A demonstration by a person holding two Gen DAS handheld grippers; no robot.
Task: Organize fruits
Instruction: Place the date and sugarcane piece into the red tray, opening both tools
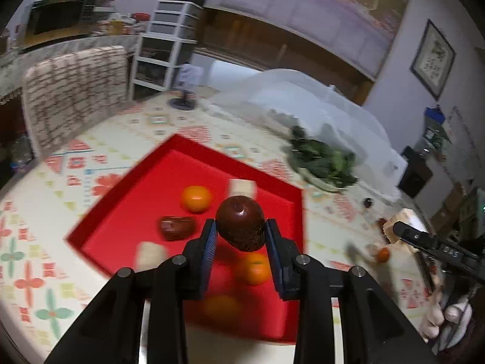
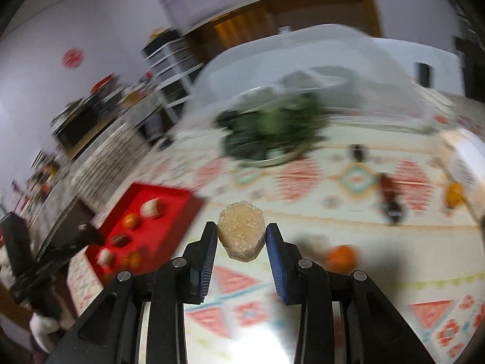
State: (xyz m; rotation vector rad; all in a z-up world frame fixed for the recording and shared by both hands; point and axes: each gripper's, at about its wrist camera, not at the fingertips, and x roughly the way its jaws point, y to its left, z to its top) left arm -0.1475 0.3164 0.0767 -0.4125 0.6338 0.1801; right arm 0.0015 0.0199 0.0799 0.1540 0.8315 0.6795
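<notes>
Step in hand: transfer of items to the red tray (image 1: 115,212). The left gripper (image 1: 241,230) has its jaws clamped on a dark red fruit (image 1: 240,223), held above the tray, where oranges (image 1: 196,198), another dark fruit (image 1: 177,227) and pale blocks (image 1: 242,188) already lie. The right gripper (image 2: 241,233) has its jaws clamped on a pale beige block (image 2: 241,232), above the patterned desk (image 2: 333,288), right of the tray. Next move, as judged: lower each item onto a bare tray area, then release. Loose fruit remains on the desk.

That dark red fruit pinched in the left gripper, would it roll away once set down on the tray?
Probably a little: the dark red fruit looks rounded and smooth. It seems firm, keeping its shape between the pads of the left gripper. The raised rim of the red tray should stop it.
</notes>
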